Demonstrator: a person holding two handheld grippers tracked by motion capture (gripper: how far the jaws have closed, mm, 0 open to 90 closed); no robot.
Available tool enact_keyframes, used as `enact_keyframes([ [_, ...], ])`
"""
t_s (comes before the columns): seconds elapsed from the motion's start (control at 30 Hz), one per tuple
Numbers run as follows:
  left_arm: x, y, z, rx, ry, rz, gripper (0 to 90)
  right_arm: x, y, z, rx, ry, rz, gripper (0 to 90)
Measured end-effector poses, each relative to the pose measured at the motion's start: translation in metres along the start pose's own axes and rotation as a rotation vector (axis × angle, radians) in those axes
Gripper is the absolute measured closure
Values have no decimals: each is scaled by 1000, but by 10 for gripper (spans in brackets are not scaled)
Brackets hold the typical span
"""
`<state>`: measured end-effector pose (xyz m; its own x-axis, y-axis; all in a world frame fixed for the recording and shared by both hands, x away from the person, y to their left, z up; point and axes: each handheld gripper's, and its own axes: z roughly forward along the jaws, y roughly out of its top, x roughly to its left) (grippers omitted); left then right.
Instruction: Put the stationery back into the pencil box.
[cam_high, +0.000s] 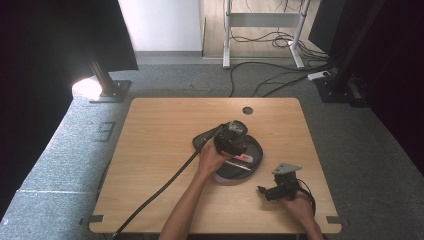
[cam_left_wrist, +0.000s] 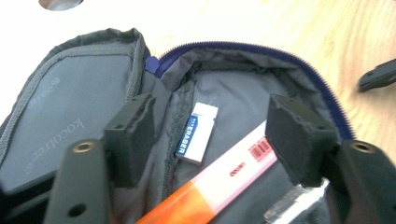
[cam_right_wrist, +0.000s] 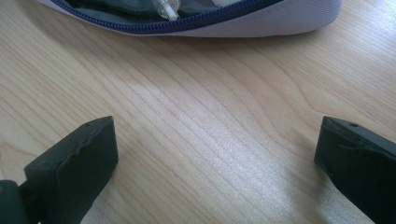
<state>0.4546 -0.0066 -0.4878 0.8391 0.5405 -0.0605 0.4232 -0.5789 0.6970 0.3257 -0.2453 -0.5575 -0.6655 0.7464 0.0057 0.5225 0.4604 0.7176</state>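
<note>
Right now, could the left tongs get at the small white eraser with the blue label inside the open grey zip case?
Probably yes: the left tongs hang open right above the eraser, the case gapes, nothing covers it.

A wooden counter (cam_high: 160, 150) fills the middle of the frame, with a round cable hole (cam_high: 247, 110) near its far edge. Upper centre, cables (cam_high: 280, 75) sprawl across grey carpet under a white desk frame (cam_high: 265, 30).
</note>
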Motion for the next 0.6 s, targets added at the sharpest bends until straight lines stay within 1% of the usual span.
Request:
enact_keyframes([
  [0.07, 0, 0, -2, -7, -7, -6, 254, 0, 0, 0, 0, 0, 0, 0],
  [0.1, 0, 0, -7, -9, -15, -9, 232, 0, 0, 0, 0, 0, 0, 0],
  [0.17, -1, -1, -11, -5, -13, 3, 205, 0, 0, 0, 1, 0, 1, 0],
  [0.27, -2, -2, -14, 1, -7, 7, 182, 0, 0, 0, 0, 0, 0, 0],
  [0.3, -3, -4, -18, 3, -1, 10, 155, 0, 0, 0, 1, 0, 1, 0],
  [0.43, -2, -7, -22, 6, 5, 9, 143, 0, 0, 0, 1, -1, 0, 0],
  [0.57, -1, -12, -32, -4, 16, 3, 138, 0, 0, 0, 1, 0, 1, 0],
  [0.6, -1, -12, -32, -4, 16, 3, 134, 0, 0, 0, 1, 0, 1, 0],
])
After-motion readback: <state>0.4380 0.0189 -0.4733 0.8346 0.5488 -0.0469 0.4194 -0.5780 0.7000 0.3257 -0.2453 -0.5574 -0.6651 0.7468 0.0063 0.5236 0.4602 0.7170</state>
